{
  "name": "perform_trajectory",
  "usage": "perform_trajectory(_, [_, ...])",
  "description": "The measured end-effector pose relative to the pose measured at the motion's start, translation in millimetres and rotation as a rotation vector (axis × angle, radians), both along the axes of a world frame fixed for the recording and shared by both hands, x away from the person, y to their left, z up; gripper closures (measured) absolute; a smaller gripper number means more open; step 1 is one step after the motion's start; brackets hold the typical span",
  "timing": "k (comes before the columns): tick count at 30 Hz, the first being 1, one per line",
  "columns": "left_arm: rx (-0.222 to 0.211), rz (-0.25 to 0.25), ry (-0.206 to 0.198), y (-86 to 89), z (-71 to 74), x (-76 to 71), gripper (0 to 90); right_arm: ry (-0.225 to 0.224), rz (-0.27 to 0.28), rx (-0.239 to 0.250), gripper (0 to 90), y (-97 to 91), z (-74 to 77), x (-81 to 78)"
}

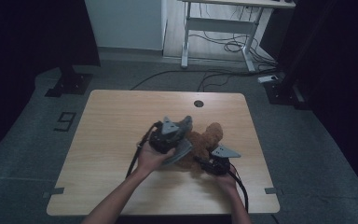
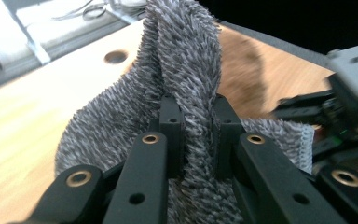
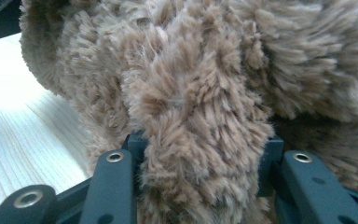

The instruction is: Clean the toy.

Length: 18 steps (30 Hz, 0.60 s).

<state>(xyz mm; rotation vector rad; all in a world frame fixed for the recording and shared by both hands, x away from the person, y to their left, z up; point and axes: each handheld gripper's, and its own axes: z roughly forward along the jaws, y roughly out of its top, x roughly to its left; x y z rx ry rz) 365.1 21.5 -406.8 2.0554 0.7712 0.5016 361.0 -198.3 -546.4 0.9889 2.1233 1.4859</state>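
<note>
A: Left gripper (image 1: 179,135), seen just left of centre in the high view, clenched on a fold of the grey towel (image 1: 182,148)

B: Confirmed in the left gripper view: left gripper (image 2: 196,126) pads pinching a raised ridge of grey towel (image 2: 186,60) in mid-frame, pile bunched tight between the jaws, the rest draped down to lower left and lower right

A: Right gripper (image 1: 209,164), lower right of centre in the high view, grasping the brown plush toy (image 1: 208,137)

B: Same in the right gripper view: right gripper (image 3: 200,158) at the bottom middle, jaws closed around a thick tuft or limb of the brown plush toy (image 3: 205,84); hard to tell which part of the toy

A: Toy lying on the wooden table (image 1: 116,126) at centre of the high view, just right of the towel, touching it, partly under it

B: Towel lifted above the tabletop in the left gripper view, upper end pointing toward the top of the frame; round cable hole (image 2: 115,56) at upper left; other gripper visible at the right edge, blurred

A: Round cable hole (image 1: 198,103) near the far table edge, above both grippers; white desk frame (image 1: 223,28) and loose cables on the floor at the top of the high view

B: Pale tabletop at the left side of the right gripper view, toy resting against it
</note>
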Motion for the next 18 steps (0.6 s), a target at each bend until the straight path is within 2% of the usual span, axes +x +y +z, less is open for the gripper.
perform_trajectory(2, [0.025, -0.014, 0.005, -20.0, -2.1, 4.1, 77.8, -0.002, 0.0, 0.0, 55.1, -0.1, 0.0, 0.0])
perform_trajectory(4, [0.074, -0.012, 0.019, -37.2, -10.4, 12.6, 77.6, -0.004, 0.0, 0.0, 55.1, -0.3, -0.2, 0.0])
perform_trajectory(6, [0.109, 0.003, 0.052, -48.4, -23.5, 23.0, 77.4, -0.004, 0.0, 0.001, 55.1, -0.3, -0.4, -0.2])
perform_trajectory(7, [0.116, 0.01, 0.056, -51.6, -29.7, 26.1, 77.3, -0.003, -0.001, -0.001, 55.1, -0.3, -0.3, -0.4])
perform_trajectory(8, [0.125, 0.014, 0.044, -52.7, -33.3, 26.8, 77.4, -0.001, -0.004, -0.002, 55.1, -0.2, -0.4, -0.5])
perform_trajectory(10, [0.143, 0.012, 0.015, -52.1, -34.9, 24.6, 77.4, 0.007, -0.007, 0.005, 55.1, -0.3, -0.9, -0.2])
perform_trajectory(13, [0.196, 0.029, -0.031, -44.5, -35.3, 21.5, 77.5, 0.002, -0.004, -0.002, 55.1, -0.1, -0.5, -0.3])
perform_trajectory(18, [0.186, 0.093, -0.015, -8.1, -40.2, 25.9, 77.7, -0.003, -0.001, -0.014, 55.0, 0.3, 0.0, -1.3])
